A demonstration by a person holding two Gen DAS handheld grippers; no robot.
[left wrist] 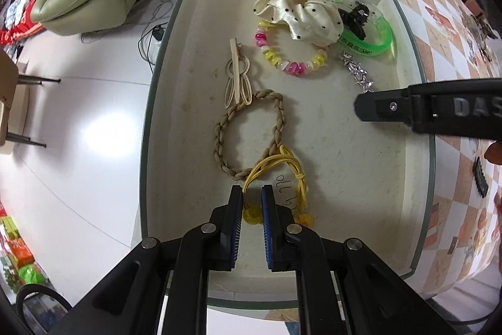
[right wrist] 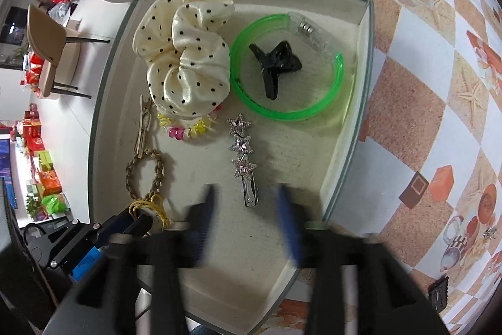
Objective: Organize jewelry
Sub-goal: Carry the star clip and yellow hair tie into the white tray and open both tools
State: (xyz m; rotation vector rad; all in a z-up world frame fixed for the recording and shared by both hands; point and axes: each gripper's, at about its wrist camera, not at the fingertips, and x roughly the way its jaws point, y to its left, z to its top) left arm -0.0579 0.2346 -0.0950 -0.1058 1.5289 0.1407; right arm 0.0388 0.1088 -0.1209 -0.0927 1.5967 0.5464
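One shallow tray (left wrist: pixel 163 102) lies on the checkered surface (left wrist: pixel 445 30), holding eight pieces: a dotted scrunchie (left wrist: pixel 295 5), a green bangle (left wrist: pixel 373 40), a black hair claw clip (left wrist: pixel 356 18) inside the bangle, a bead bracelet (left wrist: pixel 291 62), a star clip (right wrist: pixel 243 153), a cream hairpin (left wrist: pixel 237 74), a braided band (left wrist: pixel 248 131) and a yellow hair tie (left wrist: pixel 282 175). The left claw (left wrist: pixel 252 203) is nearly together, clamped on the yellow tie's end. The right claw (right wrist: pixel 248 209) stands apart, empty, blurred, just above the star clip. In the left view the scrunchie covers part of the bracelet, and the star clip is half hidden.
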